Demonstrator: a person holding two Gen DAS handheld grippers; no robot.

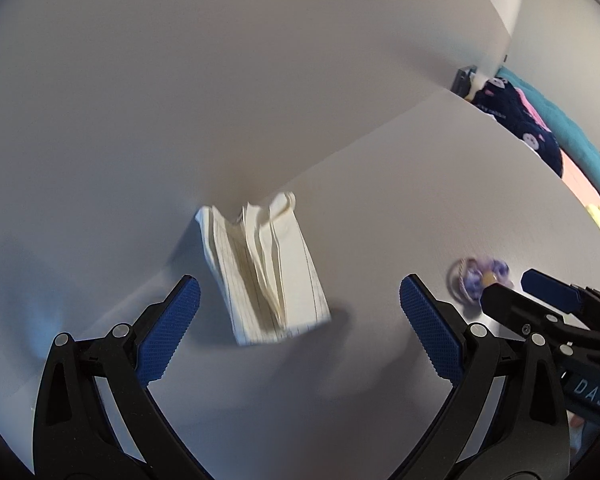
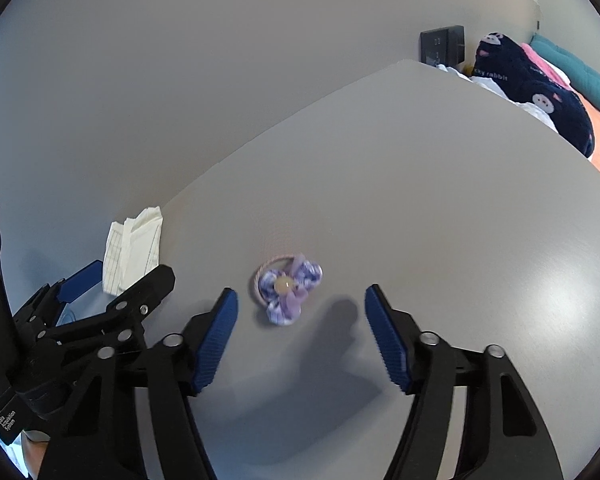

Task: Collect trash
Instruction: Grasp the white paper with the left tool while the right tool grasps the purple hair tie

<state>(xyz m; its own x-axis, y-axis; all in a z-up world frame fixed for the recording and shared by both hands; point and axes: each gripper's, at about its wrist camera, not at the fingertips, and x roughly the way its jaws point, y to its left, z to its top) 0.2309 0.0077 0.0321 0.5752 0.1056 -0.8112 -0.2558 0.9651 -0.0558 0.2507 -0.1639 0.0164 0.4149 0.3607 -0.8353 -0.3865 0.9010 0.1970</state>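
Observation:
A folded, crumpled piece of lined cream paper (image 1: pixel 264 276) lies on the white table by the wall. My left gripper (image 1: pixel 300 292) is open, its blue pads on either side of the paper's near end, apart from it. The paper also shows in the right wrist view (image 2: pixel 134 248). A purple flower hair tie (image 2: pixel 288 292) with a yellow bead lies on the table. My right gripper (image 2: pixel 302 300) is open, just short of the hair tie. The hair tie also shows in the left wrist view (image 1: pixel 478 278), with the right gripper (image 1: pixel 516 286) beside it.
The white table (image 2: pixel 420 200) stands against a grey wall. Past its far right edge lies a dark blue rabbit-print cloth (image 2: pixel 540 84), a teal cushion (image 1: pixel 572 136) and a small dark box (image 2: pixel 442 44). The left gripper (image 2: pixel 120 280) sits close to my right one.

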